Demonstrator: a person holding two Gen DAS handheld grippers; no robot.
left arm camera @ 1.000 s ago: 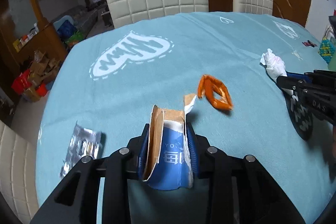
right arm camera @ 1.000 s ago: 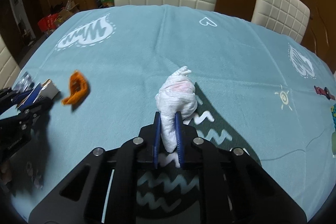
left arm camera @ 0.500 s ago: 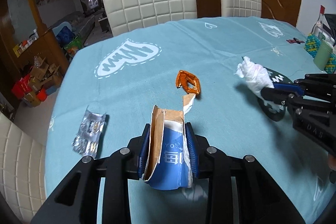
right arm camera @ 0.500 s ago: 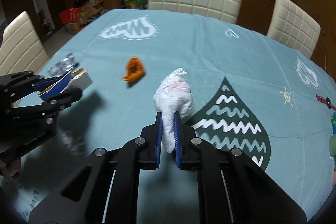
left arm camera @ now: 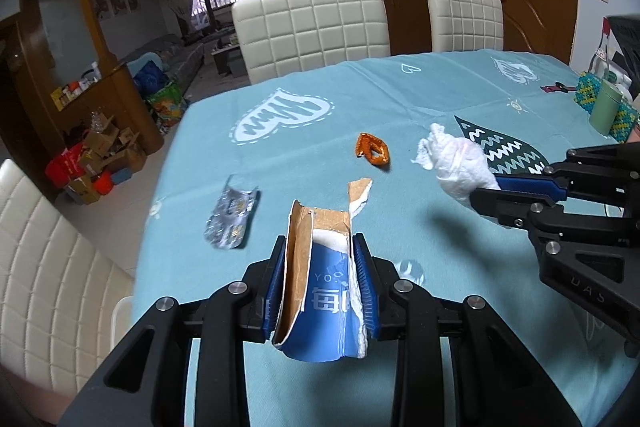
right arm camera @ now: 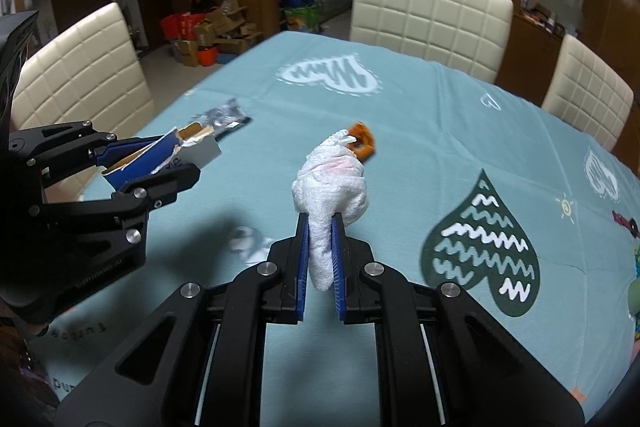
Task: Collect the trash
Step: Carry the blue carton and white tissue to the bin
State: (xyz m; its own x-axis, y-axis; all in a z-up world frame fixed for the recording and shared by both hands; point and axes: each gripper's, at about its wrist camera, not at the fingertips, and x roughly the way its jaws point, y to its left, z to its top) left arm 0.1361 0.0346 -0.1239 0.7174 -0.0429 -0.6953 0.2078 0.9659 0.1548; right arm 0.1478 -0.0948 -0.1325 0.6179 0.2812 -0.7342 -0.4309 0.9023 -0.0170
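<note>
Left gripper (left arm camera: 320,283) fingers clamped on torn blue-and-brown cardboard carton scrap (left arm camera: 320,291), right gripper (right arm camera: 320,259) fingers pinching crumpled white tissue wad (right arm camera: 330,187), both aloft; remaining: crinkled orange wrapper (left arm camera: 373,148) mid-tabletop (left arm camera: 400,107), silver foil packet (left arm camera: 232,217) near left edge, closer to left gripper.

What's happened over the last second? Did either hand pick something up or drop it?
Neither. Both grippers rose and pulled back from the table, carrying their loads: the left gripper keeps the torn blue carton, the right gripper the white tissue wad. The orange wrapper and silver foil wrapper lie unmoved.
</note>
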